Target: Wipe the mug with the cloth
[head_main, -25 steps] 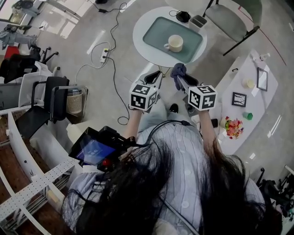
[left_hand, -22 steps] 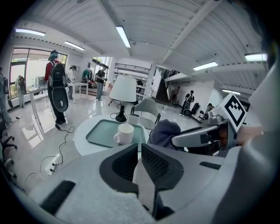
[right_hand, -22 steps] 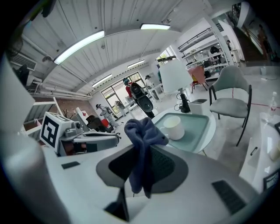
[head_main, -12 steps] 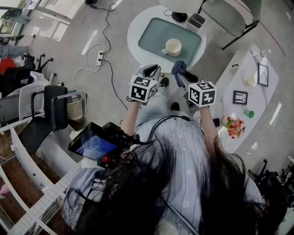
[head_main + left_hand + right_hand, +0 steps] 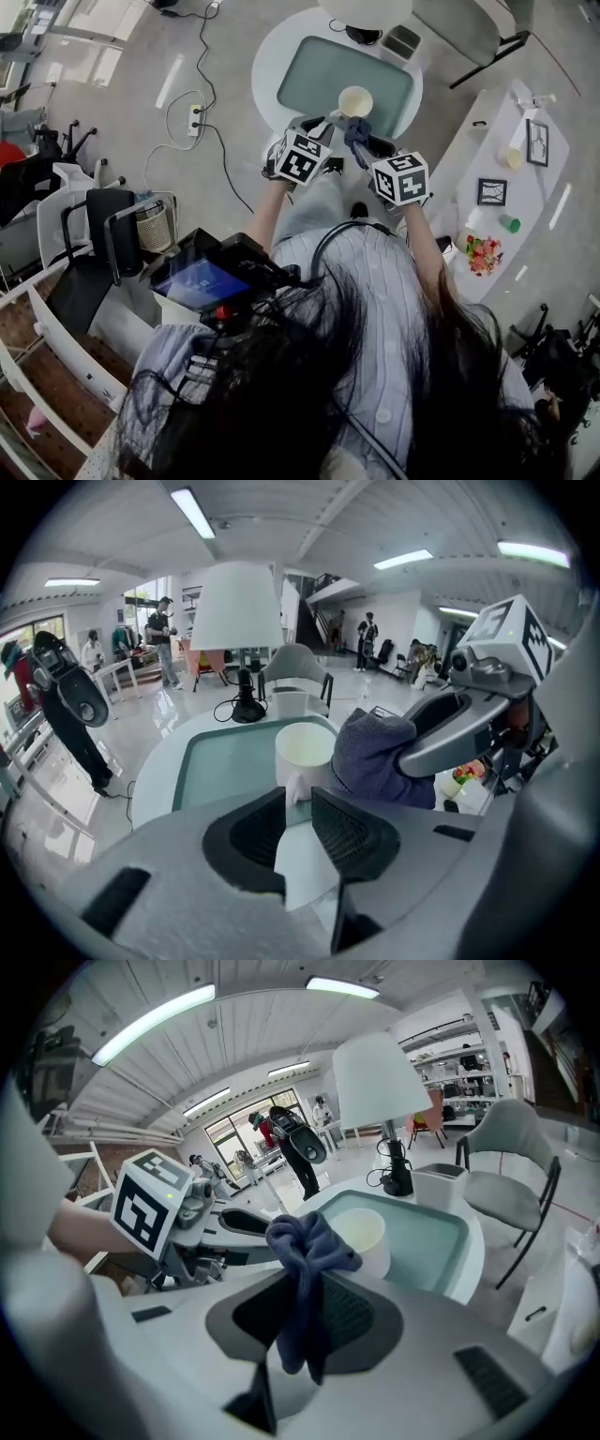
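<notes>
A cream mug stands on a green tray on a round white table. In the left gripper view the mug is just beyond my left gripper, its handle facing the narrow gap; the jaws stand open and hold nothing. My right gripper is shut on a dark blue cloth, which bunches up above the jaws, with the mug right behind it. From the head view the left gripper and right gripper sit side by side at the table's near edge, the cloth just short of the mug.
A white lamp with a black base stands at the table's far side, and a grey chair behind it. A white side table with frames, flowers and a cup is on the right. Cables and a power strip lie on the floor at left.
Both grippers have moved forward together up to the table's near edge and now sit right by the mug. The cloth stays in the right gripper.
</notes>
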Action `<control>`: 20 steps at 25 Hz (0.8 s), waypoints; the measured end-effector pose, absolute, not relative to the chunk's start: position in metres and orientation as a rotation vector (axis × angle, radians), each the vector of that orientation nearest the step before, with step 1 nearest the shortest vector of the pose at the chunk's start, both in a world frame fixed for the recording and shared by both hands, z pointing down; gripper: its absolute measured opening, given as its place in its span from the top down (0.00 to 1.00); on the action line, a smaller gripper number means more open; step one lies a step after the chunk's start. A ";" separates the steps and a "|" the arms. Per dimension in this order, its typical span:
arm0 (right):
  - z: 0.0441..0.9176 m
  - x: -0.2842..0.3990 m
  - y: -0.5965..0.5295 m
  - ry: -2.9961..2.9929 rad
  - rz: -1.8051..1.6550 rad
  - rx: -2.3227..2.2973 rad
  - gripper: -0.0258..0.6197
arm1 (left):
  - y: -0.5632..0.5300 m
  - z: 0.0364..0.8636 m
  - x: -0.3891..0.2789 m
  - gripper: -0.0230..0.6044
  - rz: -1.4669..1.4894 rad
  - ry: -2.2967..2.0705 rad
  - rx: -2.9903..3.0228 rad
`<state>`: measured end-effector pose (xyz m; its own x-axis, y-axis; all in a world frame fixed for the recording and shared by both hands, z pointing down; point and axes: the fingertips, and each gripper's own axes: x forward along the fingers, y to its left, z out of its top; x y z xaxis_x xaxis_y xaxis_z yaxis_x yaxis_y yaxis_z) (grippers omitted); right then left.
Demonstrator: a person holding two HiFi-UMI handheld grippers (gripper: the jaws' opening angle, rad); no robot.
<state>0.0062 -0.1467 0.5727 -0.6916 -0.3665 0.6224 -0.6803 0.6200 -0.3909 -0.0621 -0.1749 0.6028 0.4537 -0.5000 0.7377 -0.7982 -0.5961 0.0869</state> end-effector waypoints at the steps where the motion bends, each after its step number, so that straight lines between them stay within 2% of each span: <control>1: 0.576 0.003 -0.148 -2.347 0.845 0.812 0.80 | -0.178 0.608 -0.062 0.83 0.988 -1.061 2.296; 4: 0.585 -0.003 -0.148 -2.321 0.834 0.782 0.80 | -0.185 0.624 -0.058 0.78 1.064 -0.973 2.330; 20: 0.611 -0.019 -0.151 -2.235 0.882 0.738 0.80 | -0.195 0.651 -0.049 0.78 1.208 -0.733 2.434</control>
